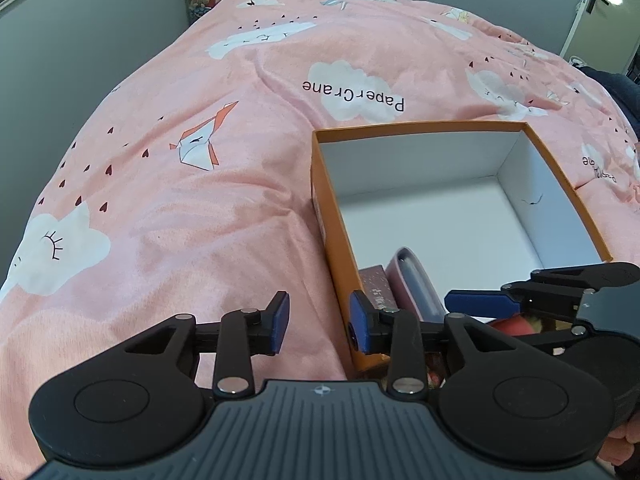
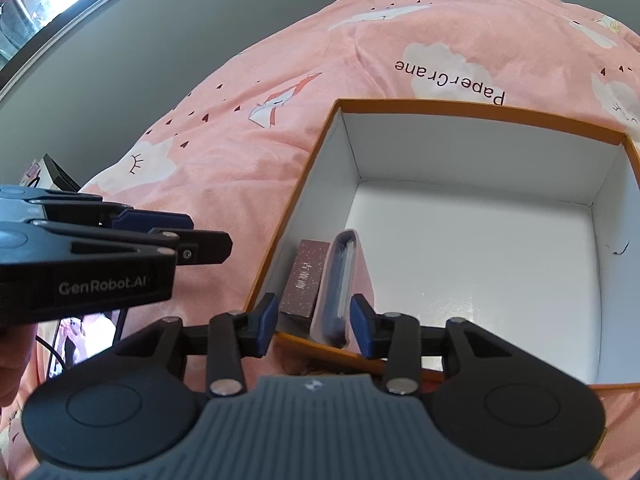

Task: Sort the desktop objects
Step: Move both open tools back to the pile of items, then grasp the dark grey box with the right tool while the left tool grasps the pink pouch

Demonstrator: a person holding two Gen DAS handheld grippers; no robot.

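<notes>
An orange box with a white inside (image 1: 516, 160) (image 2: 496, 216) sits on a pink duvet. In its near left corner lie a dark red-brown packet (image 2: 306, 276) (image 1: 380, 286) and a pink case on its edge (image 2: 342, 280) (image 1: 416, 280). My right gripper (image 2: 314, 322) is open over the box's near wall, its fingers on either side of the pink case's near end, not touching it. My left gripper (image 1: 320, 320) is open and empty, astride the box's left wall. The right gripper also shows in the left wrist view (image 1: 480, 304), and the left gripper in the right wrist view (image 2: 160, 232).
The pink duvet (image 1: 180, 200) (image 2: 248, 160) with cloud and crane prints covers the bed. A grey wall (image 1: 80, 60) lies to the left. A door (image 1: 600, 4) stands at the far right. Dark cables and a device (image 2: 56, 176) lie at the bed's left edge.
</notes>
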